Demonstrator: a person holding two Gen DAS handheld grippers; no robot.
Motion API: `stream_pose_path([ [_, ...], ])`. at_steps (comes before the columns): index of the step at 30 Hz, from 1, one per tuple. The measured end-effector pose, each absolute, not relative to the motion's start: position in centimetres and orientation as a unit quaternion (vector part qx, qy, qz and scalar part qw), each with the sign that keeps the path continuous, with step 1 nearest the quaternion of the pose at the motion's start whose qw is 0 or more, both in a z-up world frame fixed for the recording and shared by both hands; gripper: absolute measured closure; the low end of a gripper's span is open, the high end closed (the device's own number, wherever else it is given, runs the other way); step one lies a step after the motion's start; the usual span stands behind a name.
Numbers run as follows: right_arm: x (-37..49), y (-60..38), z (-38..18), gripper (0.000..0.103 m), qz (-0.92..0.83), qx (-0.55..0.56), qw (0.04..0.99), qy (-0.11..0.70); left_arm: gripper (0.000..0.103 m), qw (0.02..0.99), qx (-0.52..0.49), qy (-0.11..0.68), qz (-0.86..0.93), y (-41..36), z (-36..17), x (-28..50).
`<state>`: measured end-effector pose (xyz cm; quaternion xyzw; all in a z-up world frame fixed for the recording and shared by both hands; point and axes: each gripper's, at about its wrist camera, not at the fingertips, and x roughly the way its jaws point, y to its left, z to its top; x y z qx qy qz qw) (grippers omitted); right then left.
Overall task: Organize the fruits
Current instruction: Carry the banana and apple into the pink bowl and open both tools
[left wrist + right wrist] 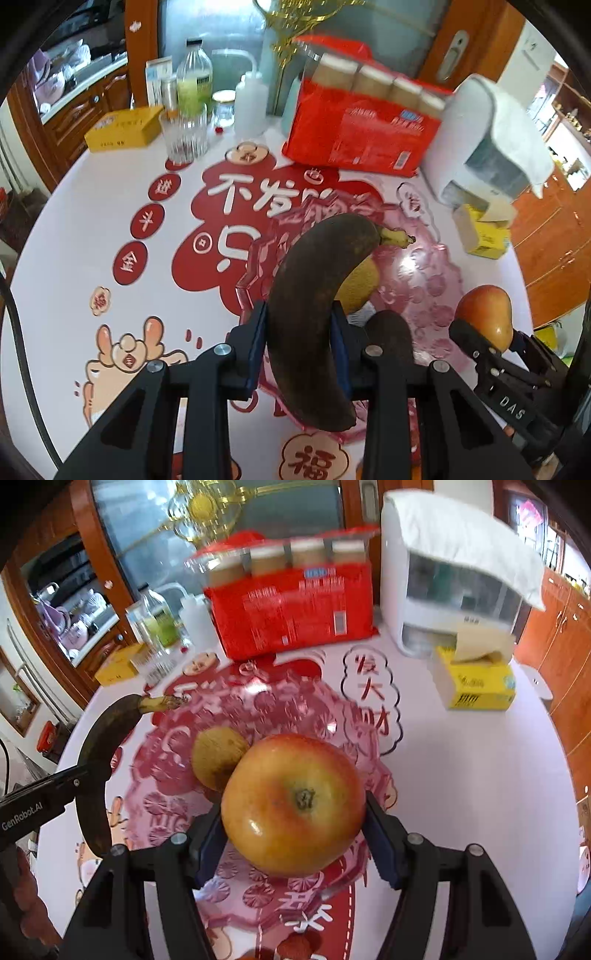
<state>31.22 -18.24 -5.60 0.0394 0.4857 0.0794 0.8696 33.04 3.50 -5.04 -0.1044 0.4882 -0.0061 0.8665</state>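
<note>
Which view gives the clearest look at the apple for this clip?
The right wrist view: the apple fills the centre, stem end up, clamped in the right gripper above the pink tray. The left wrist view shows only part of it at the right edge, small, behind that gripper's finger.

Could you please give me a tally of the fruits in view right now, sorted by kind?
Banana: 1, dark-skinned banana, clamped in the left hand-held gripper
Apple: 1, red-yellow apple, clamped in the right hand-held gripper
Kiwi: 1, brownish kiwi, lying on the pink glass plate
Total: 3 fruits
</note>
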Motion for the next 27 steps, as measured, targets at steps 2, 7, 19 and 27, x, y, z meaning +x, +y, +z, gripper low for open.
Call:
stream_pose_path([
  [2, 31.7, -18.0, -6.8, 0.036, 0.078, 0.037, 0.864, 0.496, 0.072, 0.862, -0.100, 0.496, 0.000, 3.2, -6.2, 33.7],
  [7, 32.6, -17.6, -8.9, 0.036, 0.067, 0.030, 0.858, 0.508, 0.072, 0.859, -0.084, 0.505, 0.013, 2.9, -8.1, 35.2],
  [19, 34.9, -18.0, -11.4, 0.033, 0.061, 0.065, 0.839, 0.537, 0.072, 0.855, -0.064, 0.514, 0.032, 2.7, -9.8, 36.3],
  [27, 34.6, -17.9, -11.2, 0.031, 0.068, 0.069, 0.837, 0.539, 0.071, 0.850, -0.067, 0.522, 0.032, 2.6, -9.8, 36.2],
])
